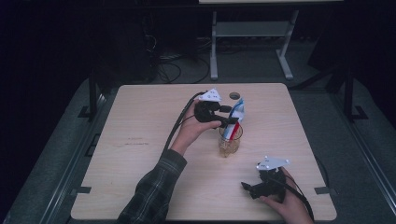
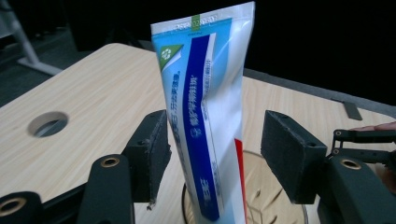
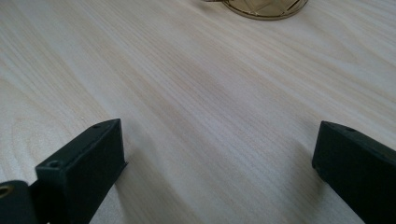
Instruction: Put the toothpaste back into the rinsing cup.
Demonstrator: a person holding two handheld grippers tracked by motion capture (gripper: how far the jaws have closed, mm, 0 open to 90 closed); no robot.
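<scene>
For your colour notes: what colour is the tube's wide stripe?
Dark blue, on the tube; clearest in the left gripper view.

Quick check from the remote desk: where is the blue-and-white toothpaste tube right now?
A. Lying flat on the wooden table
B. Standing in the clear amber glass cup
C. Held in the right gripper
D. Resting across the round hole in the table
B. The blue-and-white toothpaste tube stands upright with its lower end inside the clear amber glass cup, between the left gripper's parted pads, with a gap on the right-hand side; the right gripper is open over bare table.
</scene>
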